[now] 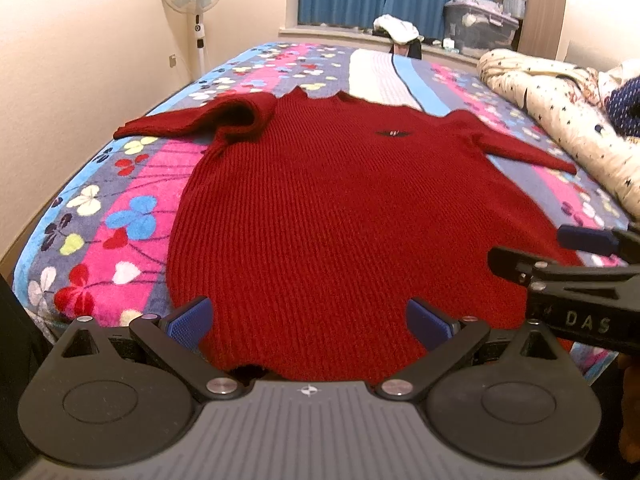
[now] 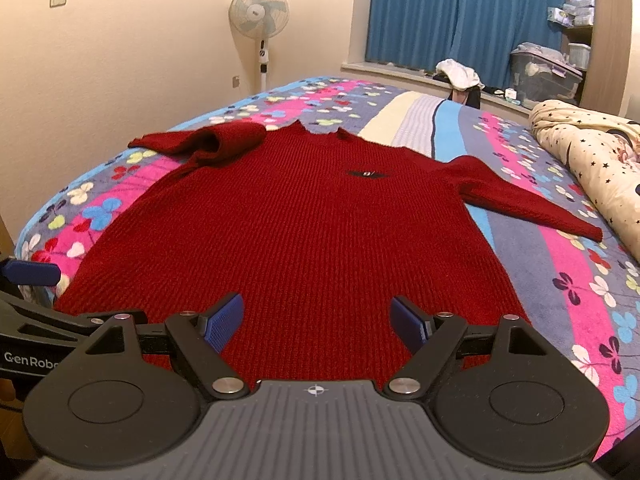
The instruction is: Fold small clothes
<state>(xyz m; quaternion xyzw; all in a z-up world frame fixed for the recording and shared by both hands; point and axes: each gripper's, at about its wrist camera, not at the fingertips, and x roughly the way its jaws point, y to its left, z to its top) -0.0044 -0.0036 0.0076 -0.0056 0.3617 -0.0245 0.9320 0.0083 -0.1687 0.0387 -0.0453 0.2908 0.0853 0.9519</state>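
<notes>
A dark red knitted sweater [image 1: 328, 208] [image 2: 304, 232] lies flat, front up, on the bed, collar at the far end and hem toward me. Its left sleeve [image 1: 188, 120] is bunched and folded near the shoulder; the right sleeve [image 2: 528, 204] stretches out to the right. My left gripper [image 1: 308, 320] hovers open over the hem's left part, blue pads wide apart, nothing between them. My right gripper [image 2: 316, 322] is open over the hem's right part, also holding nothing. Each gripper shows at the edge of the other's view.
The bed carries a flowered blanket [image 1: 120, 216] [image 2: 568, 280] in pink, blue and grey. A rolled cream quilt with stars [image 1: 560, 120] [image 2: 592, 160] lies along the right side. A standing fan [image 2: 260, 16] is by the far wall; storage boxes [image 1: 480, 24] sit by the blue curtain.
</notes>
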